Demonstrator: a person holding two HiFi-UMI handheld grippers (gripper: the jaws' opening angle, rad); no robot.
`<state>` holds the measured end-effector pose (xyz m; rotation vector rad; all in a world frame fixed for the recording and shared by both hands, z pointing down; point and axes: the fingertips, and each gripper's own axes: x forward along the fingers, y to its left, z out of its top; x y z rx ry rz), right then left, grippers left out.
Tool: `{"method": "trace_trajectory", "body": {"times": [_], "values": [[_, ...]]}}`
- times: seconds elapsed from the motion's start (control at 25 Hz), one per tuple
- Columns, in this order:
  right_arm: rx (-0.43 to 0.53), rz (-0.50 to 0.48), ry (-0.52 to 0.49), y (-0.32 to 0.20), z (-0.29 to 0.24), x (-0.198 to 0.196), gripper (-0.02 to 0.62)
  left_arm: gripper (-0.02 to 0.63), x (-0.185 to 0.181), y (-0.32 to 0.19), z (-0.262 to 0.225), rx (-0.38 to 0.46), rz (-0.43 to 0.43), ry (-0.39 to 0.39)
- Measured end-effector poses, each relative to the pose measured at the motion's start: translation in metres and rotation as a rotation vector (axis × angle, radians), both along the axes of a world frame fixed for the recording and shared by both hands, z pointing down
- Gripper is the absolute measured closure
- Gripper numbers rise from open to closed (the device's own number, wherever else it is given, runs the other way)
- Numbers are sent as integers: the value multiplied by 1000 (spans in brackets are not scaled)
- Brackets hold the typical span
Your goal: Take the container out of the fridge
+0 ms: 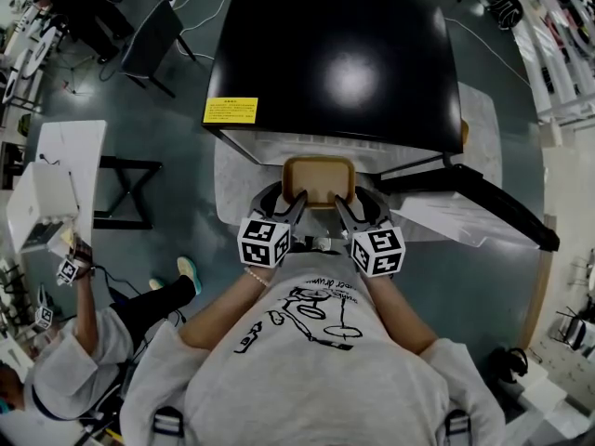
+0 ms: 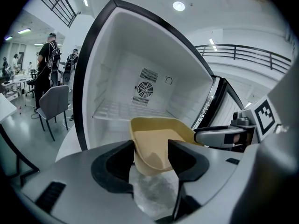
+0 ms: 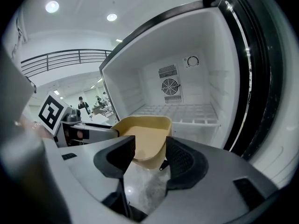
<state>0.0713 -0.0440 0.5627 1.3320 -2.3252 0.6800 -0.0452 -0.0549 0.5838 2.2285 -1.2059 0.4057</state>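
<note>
A tan, empty, open-topped container (image 1: 319,180) hangs just outside the open black fridge (image 1: 335,63), over the table edge. My left gripper (image 1: 296,206) grips its near left corner and my right gripper (image 1: 342,206) its near right corner. In the left gripper view the container (image 2: 156,141) sits between the jaws of the left gripper (image 2: 150,155), which are shut on its wall. In the right gripper view the right gripper (image 3: 150,157) pinches the container (image 3: 142,139) the same way. The fridge interior (image 3: 182,111) holds only a bare shelf.
The fridge door (image 1: 474,203) stands swung open to the right. The fridge rests on a pale marbled table (image 1: 232,170). A chair (image 1: 153,40) stands at the far left, a white desk (image 1: 65,170) at the left, and a seated person (image 1: 84,342) at the lower left.
</note>
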Motion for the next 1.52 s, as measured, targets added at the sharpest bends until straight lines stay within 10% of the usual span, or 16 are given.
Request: {"method": "trace_trajectory", "body": {"times": [1.52], "values": [[-125, -32, 72, 13, 82, 5, 420, 410, -2, 13, 83, -113, 32, -94]]}}
